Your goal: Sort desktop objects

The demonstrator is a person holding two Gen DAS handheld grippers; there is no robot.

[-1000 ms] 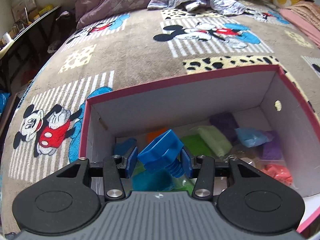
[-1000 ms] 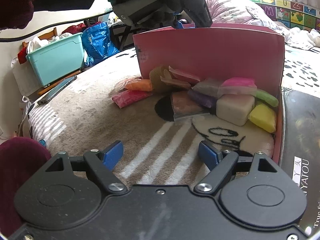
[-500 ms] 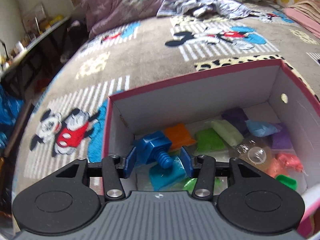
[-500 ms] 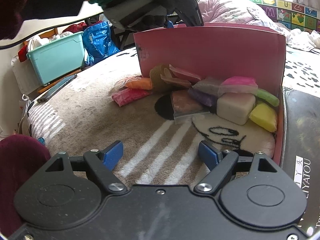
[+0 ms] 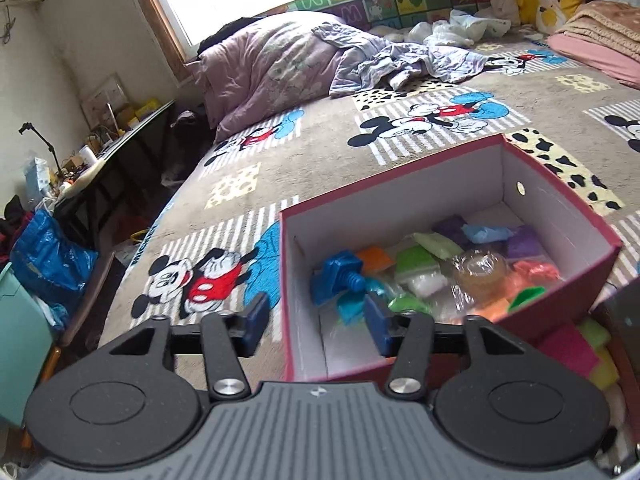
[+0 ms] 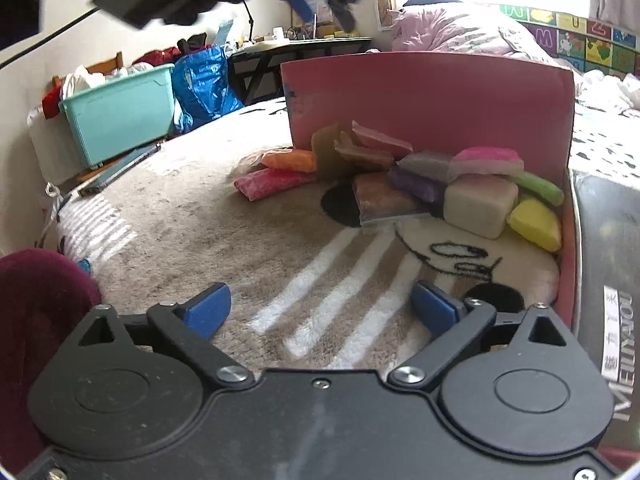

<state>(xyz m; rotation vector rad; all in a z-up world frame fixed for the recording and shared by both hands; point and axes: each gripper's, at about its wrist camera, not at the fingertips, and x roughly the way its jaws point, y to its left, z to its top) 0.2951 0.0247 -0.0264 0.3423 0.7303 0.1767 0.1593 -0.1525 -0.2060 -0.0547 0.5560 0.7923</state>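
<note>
The left gripper hangs above the near left corner of the red box, and its two blue pads stand apart with nothing between them. One pad is over the blanket outside the box, the other pad is over the inside. The camera looks down into the box at an angle.

The blue toy bolt lies in the box, in the near left part, just beyond the pads. It rests on its side, with the wide head to the left and the threaded shaft pointing right, on a turquoise packet. Around it are more clay packets: orange, green, purple. A clear round jar lies near the middle.

The right gripper is low over the blanket, and its pads are also wide apart and hold nothing. In front of it, well apart, a pile of clay packets leans against the pink outer wall of the box. A white block and a yellow piece lie at the right end of the pile. A pink packet lies at the left end.
</note>
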